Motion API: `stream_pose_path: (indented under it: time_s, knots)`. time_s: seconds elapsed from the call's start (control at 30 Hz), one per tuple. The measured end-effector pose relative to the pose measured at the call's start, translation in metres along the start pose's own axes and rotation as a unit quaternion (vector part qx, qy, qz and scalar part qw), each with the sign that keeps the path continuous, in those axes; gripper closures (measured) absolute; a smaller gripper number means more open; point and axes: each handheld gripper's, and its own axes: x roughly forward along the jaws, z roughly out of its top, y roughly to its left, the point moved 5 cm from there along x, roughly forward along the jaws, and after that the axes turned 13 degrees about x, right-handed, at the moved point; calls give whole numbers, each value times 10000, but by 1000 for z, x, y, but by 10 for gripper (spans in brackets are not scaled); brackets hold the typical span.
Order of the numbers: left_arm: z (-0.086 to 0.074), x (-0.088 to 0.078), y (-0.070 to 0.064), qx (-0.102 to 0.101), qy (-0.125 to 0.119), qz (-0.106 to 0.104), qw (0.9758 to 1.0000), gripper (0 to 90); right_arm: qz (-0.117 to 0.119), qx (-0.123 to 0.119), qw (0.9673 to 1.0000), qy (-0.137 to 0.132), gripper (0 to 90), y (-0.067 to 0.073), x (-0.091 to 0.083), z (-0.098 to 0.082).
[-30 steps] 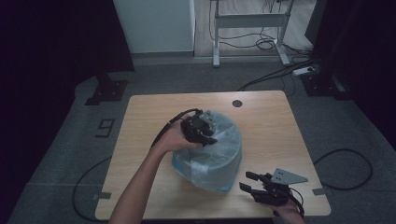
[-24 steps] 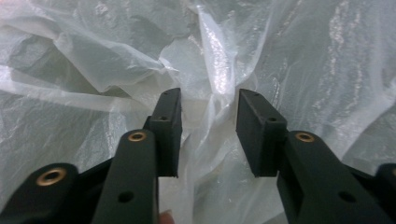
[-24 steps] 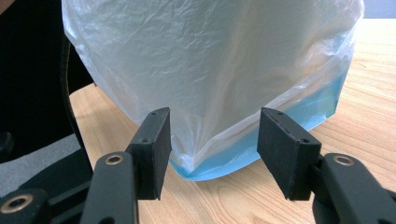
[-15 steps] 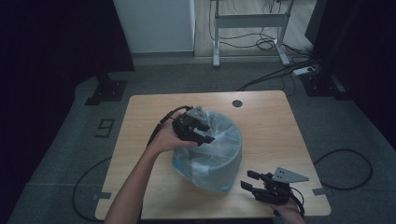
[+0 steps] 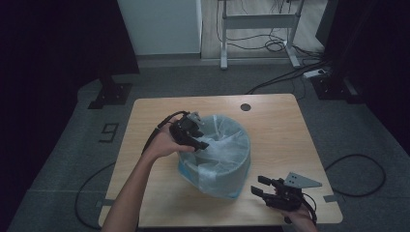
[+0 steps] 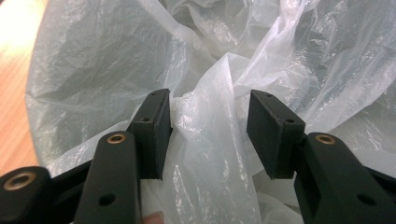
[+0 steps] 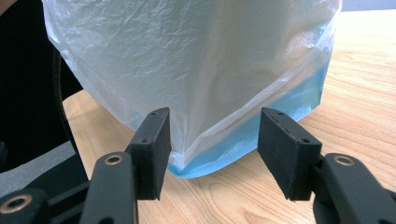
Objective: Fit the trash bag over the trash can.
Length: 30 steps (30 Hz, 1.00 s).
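- Plastic bag (image 5: 220, 145) lined a blue bin (image 5: 212, 176) standing mid-table (image 5: 285, 130).
- Left gripper (image 5: 196, 137) hung over its near-left rim, jaws just opened, a loose fold between them, apparently unpinched.
- Right gripper (image 5: 261, 189) rested gaping beside the bin, touching nothing.

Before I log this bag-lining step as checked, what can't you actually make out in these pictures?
- Blue bin: the white plastic liner covers its walls and inside in the high view.
- Bin's top: cut off by the right gripper view's upper edge.
- Left tool: its open pads straddle a liner fold; whether they touch it is unclear.
- Right tool: its cable runs off the high view's bottom edge.
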Motion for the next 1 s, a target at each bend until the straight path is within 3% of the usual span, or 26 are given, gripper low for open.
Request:
stream_pose_path:
  time_s: [0.13,0.2,0.3,0.43,0.5,0.63,1.0]
  knots:
    - [4,-1,-1,77,16,57,10000,485,-13,4,10000,-9,435,-1,-1,1]
    - [8,-4,-3,104,-124,132,9998,479,-16,16,10000,-30,434,-1,-3,1]
    - [16,-10,-11,269,-300,157,9991,475,-15,38,10000,-54,433,-1,-4,1]
    - [25,-10,-21,486,-299,84,9983,470,2,97,9999,-88,433,-2,-4,3]
    - [33,-3,-30,651,-172,3,9977,469,13,104,9999,-101,433,-1,-4,3]
    - [40,10,-35,795,89,-80,9968,467,14,91,9999,-75,432,-1,-4,2]
    - [46,33,-43,988,672,-309,9924,471,28,110,9999,-110,431,-2,-5,4]
